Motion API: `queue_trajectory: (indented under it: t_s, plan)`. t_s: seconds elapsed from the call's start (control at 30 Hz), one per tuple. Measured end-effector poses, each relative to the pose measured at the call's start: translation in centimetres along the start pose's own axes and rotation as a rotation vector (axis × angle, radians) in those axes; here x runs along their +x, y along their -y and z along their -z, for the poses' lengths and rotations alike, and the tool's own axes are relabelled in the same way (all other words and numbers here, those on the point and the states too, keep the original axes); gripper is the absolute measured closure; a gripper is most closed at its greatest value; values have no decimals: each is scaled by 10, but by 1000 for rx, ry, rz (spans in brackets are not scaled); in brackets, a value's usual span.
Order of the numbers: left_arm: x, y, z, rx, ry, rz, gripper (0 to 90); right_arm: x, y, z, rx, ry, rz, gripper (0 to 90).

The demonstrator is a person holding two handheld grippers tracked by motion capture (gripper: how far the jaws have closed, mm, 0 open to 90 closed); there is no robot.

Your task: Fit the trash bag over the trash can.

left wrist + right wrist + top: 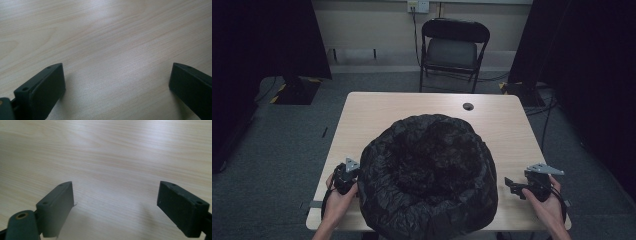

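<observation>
A big black crumpled bag (pixel 428 175), puffed out like a bin liner with its mouth facing up, fills the near middle of the light wooden table (pixel 377 107). My left gripper (pixel 348 174) sits just left of the bag, close against its side, held in a hand. My right gripper (pixel 515 184) rests to the right of the bag, a small gap away. In the left gripper view the left gripper (pixel 117 82) is open over bare wood. The right gripper (pixel 116 202) is likewise open above bare tabletop, with nothing between the jaws.
A round cable hole (pixel 468 106) lies in the table's far side. A black folding chair (pixel 453 47) stands beyond the table. Dark curtains (pixel 267 40) hang at both sides, with cables (pixel 544 107) on the grey carpet.
</observation>
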State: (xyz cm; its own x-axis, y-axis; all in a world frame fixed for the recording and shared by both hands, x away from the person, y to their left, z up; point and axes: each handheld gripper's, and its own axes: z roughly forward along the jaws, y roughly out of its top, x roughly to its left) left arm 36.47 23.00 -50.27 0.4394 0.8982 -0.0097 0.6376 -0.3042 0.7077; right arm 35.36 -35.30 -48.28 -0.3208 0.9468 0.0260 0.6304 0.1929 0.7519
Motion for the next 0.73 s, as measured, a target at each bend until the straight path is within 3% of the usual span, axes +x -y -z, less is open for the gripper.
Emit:
queue_trajectory:
  t_s: [0.23,0.43,0.73]
  plan:
    - [0,0,0,0,0,-2,0,-12,9,-8,67,70,-37,131]
    - [0,0,0,3,3,-5,0,-10,13,-9,32,126,-64,111]
    - [0,0,0,2,0,-4,0,-9,13,-10,33,123,-65,101]
